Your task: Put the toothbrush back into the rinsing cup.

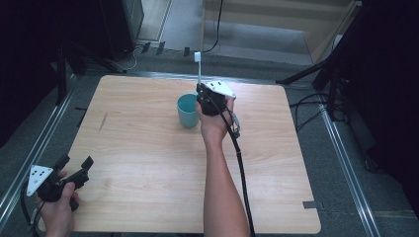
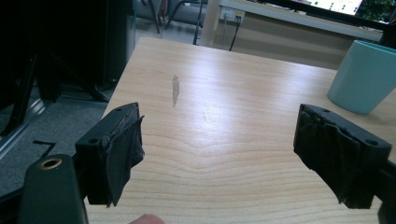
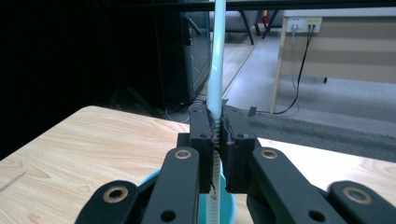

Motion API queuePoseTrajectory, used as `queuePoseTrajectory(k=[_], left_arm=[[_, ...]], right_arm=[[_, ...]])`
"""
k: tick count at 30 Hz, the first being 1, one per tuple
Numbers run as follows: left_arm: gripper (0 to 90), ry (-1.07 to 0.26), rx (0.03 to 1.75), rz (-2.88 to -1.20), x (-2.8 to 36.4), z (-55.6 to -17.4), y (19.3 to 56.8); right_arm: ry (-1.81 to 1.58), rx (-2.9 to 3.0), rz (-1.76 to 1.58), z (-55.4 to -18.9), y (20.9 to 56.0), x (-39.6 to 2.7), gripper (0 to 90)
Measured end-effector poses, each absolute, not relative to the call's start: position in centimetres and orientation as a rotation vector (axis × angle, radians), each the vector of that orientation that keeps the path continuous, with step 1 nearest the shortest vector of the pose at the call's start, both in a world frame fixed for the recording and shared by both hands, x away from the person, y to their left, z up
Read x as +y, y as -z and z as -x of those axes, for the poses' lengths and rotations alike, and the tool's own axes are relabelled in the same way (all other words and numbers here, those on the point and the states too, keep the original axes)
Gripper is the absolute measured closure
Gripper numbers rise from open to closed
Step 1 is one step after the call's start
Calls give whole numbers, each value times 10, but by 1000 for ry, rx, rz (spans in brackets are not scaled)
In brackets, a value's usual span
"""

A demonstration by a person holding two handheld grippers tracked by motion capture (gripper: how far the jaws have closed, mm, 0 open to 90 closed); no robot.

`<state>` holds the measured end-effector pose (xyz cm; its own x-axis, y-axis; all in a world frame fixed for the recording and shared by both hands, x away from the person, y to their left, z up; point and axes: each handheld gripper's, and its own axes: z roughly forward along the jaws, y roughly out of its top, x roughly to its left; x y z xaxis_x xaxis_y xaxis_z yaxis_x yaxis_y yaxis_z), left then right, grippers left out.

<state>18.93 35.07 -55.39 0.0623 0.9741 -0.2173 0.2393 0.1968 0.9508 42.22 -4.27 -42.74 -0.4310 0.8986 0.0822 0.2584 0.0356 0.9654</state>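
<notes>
Cup [image 1: 188, 110] on the worktop [image 1: 148, 148] just left of the right claw [image 1: 200, 89], toothbrush [image 1: 198, 66] upright in that claw, left claw [image 1: 75, 166] well apart near the front-left corner

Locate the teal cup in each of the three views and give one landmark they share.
High view: the teal cup stands on the table near its far middle, just left of the right gripper, which holds a toothbrush upright.
Left gripper view: the cup sits at the right edge, beyond the open jaws.
Right gripper view: its rim shows at the bottom, under the jaws.
Shared landmark: the wooden table.
</notes>
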Motion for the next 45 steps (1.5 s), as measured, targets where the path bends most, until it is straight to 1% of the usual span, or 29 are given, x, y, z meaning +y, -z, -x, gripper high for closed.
queuePoseTrajectory(k=[8,17,29,39,43,45], left_arm=[[158,-865,1402,-1252,351,-189,554],[158,-863,1401,-1250,351,-189,554],[158,-861,1400,-1249,351,-189,554],[158,-858,1400,-1249,351,-189,554],[158,-856,1401,-1246,352,-189,554],[158,-855,1400,-1244,352,-189,554]], right_arm=[[-1430,1779,-1171,-427,438,-25,849],[-1395,1828,-1189,-429,449,-16,849],[-1317,1877,-1274,-432,477,-11,848],[-1278,1896,-1310,-433,482,-7,845],[-1280,1894,-1314,-433,482,-8,825],[-1281,1889,-1316,-433,481,-9,834]])
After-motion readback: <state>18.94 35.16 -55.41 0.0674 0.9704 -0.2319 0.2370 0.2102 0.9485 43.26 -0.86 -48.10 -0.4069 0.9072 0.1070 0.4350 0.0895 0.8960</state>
